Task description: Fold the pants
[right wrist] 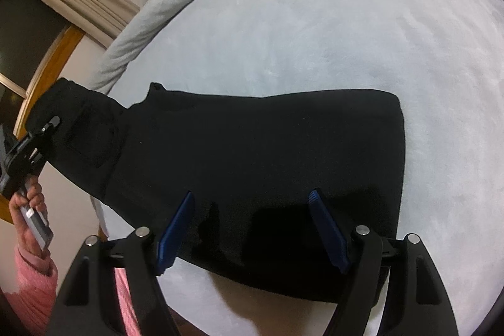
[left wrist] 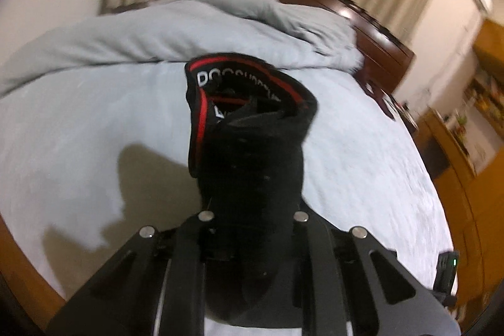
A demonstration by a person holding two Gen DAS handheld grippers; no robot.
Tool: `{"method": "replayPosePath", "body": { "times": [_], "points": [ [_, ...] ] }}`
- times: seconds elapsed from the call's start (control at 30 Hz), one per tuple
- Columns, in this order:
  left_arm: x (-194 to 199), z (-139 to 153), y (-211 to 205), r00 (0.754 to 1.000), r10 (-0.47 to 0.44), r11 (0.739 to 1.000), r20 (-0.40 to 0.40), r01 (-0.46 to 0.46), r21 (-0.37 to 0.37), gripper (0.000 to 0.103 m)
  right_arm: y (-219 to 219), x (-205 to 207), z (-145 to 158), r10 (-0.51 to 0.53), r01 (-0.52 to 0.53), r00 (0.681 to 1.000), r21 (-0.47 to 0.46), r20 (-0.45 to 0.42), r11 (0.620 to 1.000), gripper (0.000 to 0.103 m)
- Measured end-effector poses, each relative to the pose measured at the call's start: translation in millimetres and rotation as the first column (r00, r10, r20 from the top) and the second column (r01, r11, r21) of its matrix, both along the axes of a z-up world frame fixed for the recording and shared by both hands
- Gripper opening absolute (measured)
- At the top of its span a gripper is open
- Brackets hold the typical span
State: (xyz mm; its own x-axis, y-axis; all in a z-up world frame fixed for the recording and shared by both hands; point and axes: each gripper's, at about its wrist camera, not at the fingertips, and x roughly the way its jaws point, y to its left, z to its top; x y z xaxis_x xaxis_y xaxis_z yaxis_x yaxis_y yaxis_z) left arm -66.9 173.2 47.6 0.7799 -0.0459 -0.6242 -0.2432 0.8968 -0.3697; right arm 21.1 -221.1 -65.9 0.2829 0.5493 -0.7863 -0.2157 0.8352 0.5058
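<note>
On my right-wrist view the black fabric pants (right wrist: 252, 153) lie mostly flat on the pale grey-blue fleecy bedspread (right wrist: 346, 21), already doubled into a broad dark slab. My right gripper (right wrist: 252, 203) hovers just above their near edge with its blue ribbed pads (right wrist: 327, 229) spread wide, nothing pinched between them; I can't tell whether the tips brush the cloth.

At the left edge of that view one end of the pants is lifted off the bed, and there my left gripper (right wrist: 47, 128) has it, with the person's hand (right wrist: 28, 210) in a pink knitted sleeve (right wrist: 28, 282) on the handle. On the left-wrist view that gripper (left wrist: 252, 210) is clamped on the cloth: the bunched waistband, black with red trim and white lettering, stands up straight ahead between the fingers and hides their tips. This picture is blurred, so the lettering is unreadable. A rumpled grey quilt (left wrist: 157, 27) lies along the far side of the bed.
</note>
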Motion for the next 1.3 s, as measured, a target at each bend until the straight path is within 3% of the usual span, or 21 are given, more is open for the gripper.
{"method": "replayPosePath", "body": {
  "times": [0.2,0.47,0.8,0.9,0.97,1.0,1.03,1.1,1.13,1.2,1.3],
  "points": [
    [8,4,-72,0.983,-0.181,0.982,-0.009,0.182,0.059,0.014,-15,-2,8,-0.028,0.027,0.999,0.015,0.026,1.0,0.075],
    [21,-24,-151,0.933,-0.35,0.929,-0.082,0.357,0.095,0.014,-31,2,7,-0.065,0.063,0.997,0.054,0.032,0.997,0.075],
    [46,-72,-186,0.897,-0.387,0.904,-0.215,0.415,0.104,0.014,-33,5,2,-0.066,0.065,0.998,0.059,0.02,0.996,0.075],
    [53,-90,-194,0.873,-0.397,0.89,-0.283,0.441,0.113,0.015,-30,6,-1,-0.062,0.061,0.998,0.038,0.018,0.997,0.075],
    [55,-96,-202,0.852,-0.412,0.871,-0.323,0.472,0.133,0.024,-28,6,-1,-0.056,0.055,0.998,0.026,0.02,0.998,0.076],
    [55,-95,-206,0.843,-0.425,0.863,-0.328,0.487,0.134,0.033,-28,7,-1,-0.053,0.053,0.998,0.022,0.021,0.998,0.075],
    [53,-93,-207,0.834,-0.449,0.856,-0.32,0.505,0.115,0.058,-27,7,0,-0.051,0.05,0.999,0.022,0.02,0.999,0.075],
    [44,-80,-203,0.815,-0.531,0.839,-0.232,0.544,-0.01,0.083,-29,8,-1,-0.051,0.051,0.999,0.023,0.014,0.998,0.075],
    [39,-70,-199,0.813,-0.553,0.831,-0.181,0.554,-0.053,0.083,-29,9,0,-0.054,0.053,0.998,0.023,0.011,0.998,0.075],
    [33,-55,-190,0.811,-0.566,0.823,-0.144,0.565,-0.054,0.087,-27,8,3,-0.058,0.057,0.998,0.021,0.014,0.998,0.075],
    [31,-39,-159,0.855,-0.504,0.861,-0.12,0.508,0.001,0.089,-22,5,13,-0.044,0.043,0.999,0.025,0.033,0.999,0.077]
  ]
}}
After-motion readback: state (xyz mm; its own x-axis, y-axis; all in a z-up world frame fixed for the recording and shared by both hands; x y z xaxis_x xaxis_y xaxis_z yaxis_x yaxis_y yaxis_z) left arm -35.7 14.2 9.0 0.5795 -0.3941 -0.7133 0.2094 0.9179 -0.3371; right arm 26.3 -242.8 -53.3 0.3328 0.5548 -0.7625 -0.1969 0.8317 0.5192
